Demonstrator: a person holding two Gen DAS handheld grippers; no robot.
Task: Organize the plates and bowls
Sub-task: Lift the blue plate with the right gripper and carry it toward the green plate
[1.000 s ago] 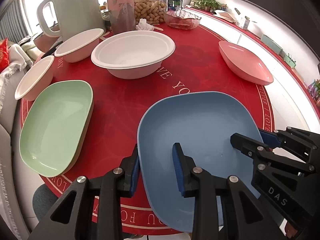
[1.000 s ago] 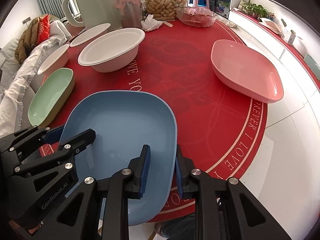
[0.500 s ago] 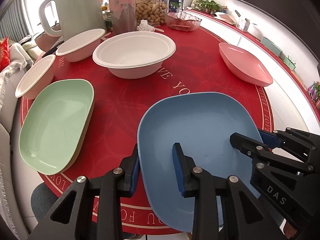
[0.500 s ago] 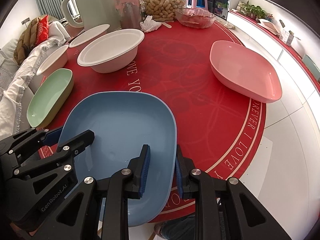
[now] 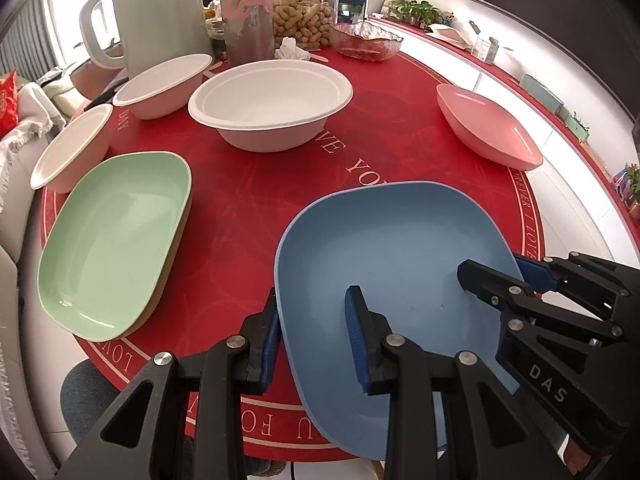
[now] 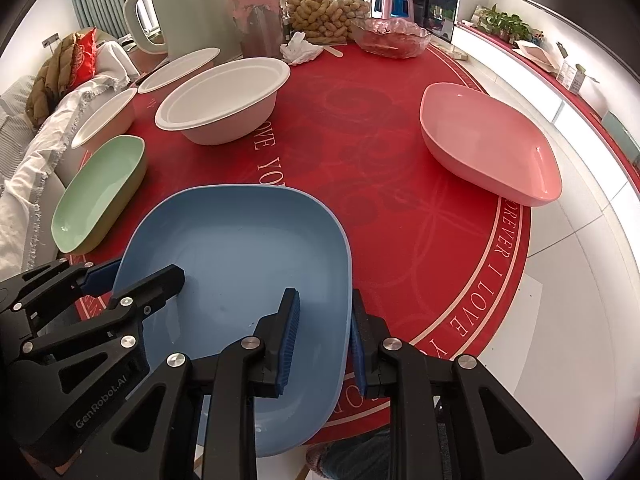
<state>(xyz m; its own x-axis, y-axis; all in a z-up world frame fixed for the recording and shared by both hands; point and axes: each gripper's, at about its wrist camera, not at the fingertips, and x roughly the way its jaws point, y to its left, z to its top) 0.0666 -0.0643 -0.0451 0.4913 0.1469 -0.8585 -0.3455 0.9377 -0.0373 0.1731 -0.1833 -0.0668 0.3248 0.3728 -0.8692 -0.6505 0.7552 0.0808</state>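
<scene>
A blue plate (image 5: 392, 248) (image 6: 240, 248) sits at the near edge of the round red table (image 5: 248, 200), overhanging it toward me. My left gripper (image 5: 314, 304) (image 6: 138, 276) is shut on the plate's left rim, one pad inside and one outside. On the opposite rim my right gripper (image 6: 325, 300) (image 5: 492, 276) is shut the same way. A green plate (image 5: 116, 236) (image 6: 96, 200) lies to the left, a pink plate (image 5: 488, 128) (image 6: 488, 144) at the far right. A large white bowl (image 5: 268, 100) (image 6: 224, 96) stands behind the centre.
Two smaller white bowls (image 5: 164, 80) (image 5: 68, 148) sit at the back left. Behind them stand a pale green kettle (image 5: 160, 12), a tall cup (image 5: 246, 8), a jar of peanuts (image 5: 304, 20) and a glass dish (image 5: 368, 40). A sofa (image 6: 36, 152) borders the left.
</scene>
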